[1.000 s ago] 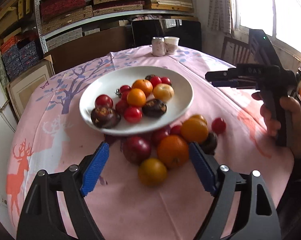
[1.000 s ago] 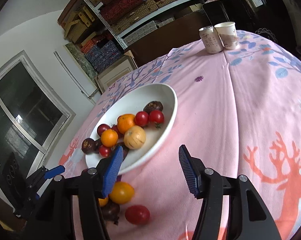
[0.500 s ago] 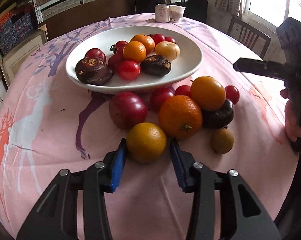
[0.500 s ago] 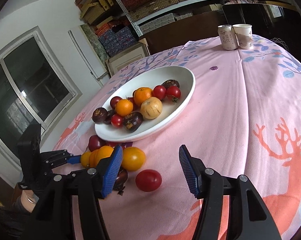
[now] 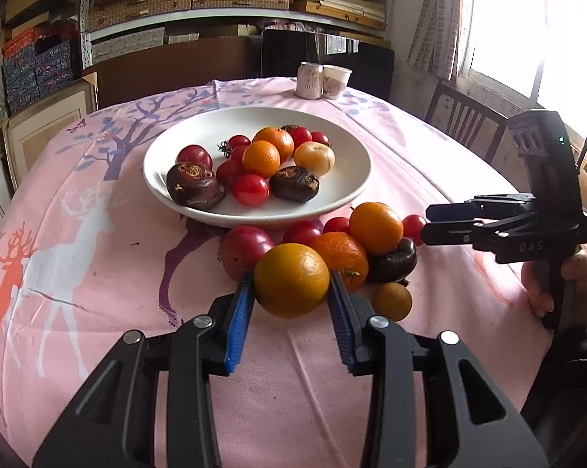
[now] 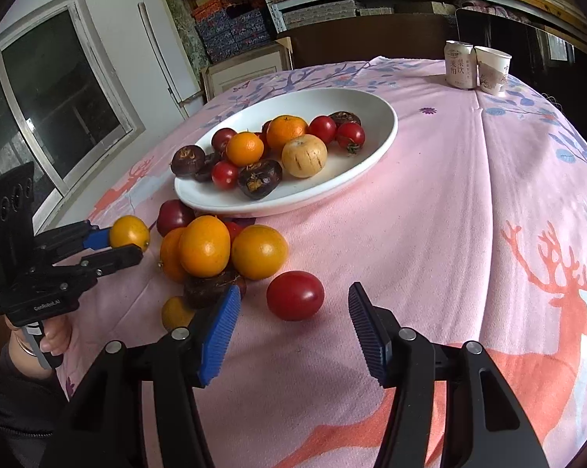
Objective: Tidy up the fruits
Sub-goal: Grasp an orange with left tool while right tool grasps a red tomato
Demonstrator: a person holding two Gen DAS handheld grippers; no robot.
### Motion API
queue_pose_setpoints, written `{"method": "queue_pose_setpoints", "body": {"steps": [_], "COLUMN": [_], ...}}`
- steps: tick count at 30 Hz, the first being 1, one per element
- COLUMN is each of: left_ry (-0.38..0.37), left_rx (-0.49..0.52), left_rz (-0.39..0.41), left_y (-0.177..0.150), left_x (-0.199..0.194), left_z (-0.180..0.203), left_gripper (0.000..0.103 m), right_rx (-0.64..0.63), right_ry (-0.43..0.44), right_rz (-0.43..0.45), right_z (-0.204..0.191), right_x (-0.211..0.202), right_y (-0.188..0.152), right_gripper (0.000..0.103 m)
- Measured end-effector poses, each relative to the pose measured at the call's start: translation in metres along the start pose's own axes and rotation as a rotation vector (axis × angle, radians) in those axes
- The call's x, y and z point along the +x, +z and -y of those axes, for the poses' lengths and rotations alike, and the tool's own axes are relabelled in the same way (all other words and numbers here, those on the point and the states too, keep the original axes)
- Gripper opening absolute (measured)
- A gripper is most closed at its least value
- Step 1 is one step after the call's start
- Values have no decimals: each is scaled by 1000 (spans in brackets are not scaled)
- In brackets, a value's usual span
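My left gripper (image 5: 289, 292) is shut on a yellow-orange citrus fruit (image 5: 291, 280) and holds it just above the pink tablecloth; it also shows in the right wrist view (image 6: 129, 233). Behind it lies a pile of loose oranges (image 5: 376, 227), red tomatoes (image 5: 302, 233) and dark fruits (image 5: 393, 260). A white plate (image 5: 348, 191) beyond the pile holds several fruits. My right gripper (image 6: 293, 308) is open, low over the cloth, with a red tomato (image 6: 295, 295) just ahead between its fingers.
A can (image 6: 458, 64) and a paper cup (image 6: 492, 70) stand at the far table edge. A small brown fruit (image 5: 392, 301) lies right of my left gripper. A chair (image 5: 463, 128) and windows are at the right; shelves fill the back wall.
My left gripper has closed on the yellow-orange fruit and lifted it slightly. My right gripper has come lower and nearer to the red tomato, still open.
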State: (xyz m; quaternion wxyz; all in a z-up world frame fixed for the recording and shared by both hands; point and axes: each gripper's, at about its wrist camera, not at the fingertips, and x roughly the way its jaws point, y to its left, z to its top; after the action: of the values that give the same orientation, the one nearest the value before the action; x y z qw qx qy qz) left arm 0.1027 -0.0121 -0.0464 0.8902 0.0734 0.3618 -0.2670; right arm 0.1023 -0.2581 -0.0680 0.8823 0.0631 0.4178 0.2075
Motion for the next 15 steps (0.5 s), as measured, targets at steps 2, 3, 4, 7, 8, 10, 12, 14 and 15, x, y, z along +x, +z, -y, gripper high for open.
{"method": "queue_pose_setpoints", "body": {"steps": [2,3,4,7,8,10,12,14,15], "left_ry": [2,1,-1,-9,-11,-9,-8,-3,-1], "left_rx": [-5,-10,-16,-27,-25,-22,-25,-33,-37], "left_rz": [0,-4,-9,-12,-13,-14,-16,-18,-18], "left_y": [1,1,2,1,1,1,0,0,0], "left_x": [-1,0,0,0,0,1,2,3,3], "left_z": [-1,-1,-2,-4,-4,-5,-5,-7,-8], "left_gripper": [37,37,37,37,37,37,37,37,37], "right_rx": [-9,-11,-11,5,8,12,11,8,11], "right_ry": [-6,-16,-23,-36,-35,-37,-38,-39,-33], "right_rz": [-24,-36,-45,-62,-61,-65,-71,-70,-68], "right_z": [-2,-3,-3,-1,-1,-2,-3,-4,-4], "right_x": [5,7,10,15,16,19,22,21,21], "right_y": [0,0,0,3,4,6,7,7,7], "right_gripper": [47,47,47,47,47,43,33,33,33]}}
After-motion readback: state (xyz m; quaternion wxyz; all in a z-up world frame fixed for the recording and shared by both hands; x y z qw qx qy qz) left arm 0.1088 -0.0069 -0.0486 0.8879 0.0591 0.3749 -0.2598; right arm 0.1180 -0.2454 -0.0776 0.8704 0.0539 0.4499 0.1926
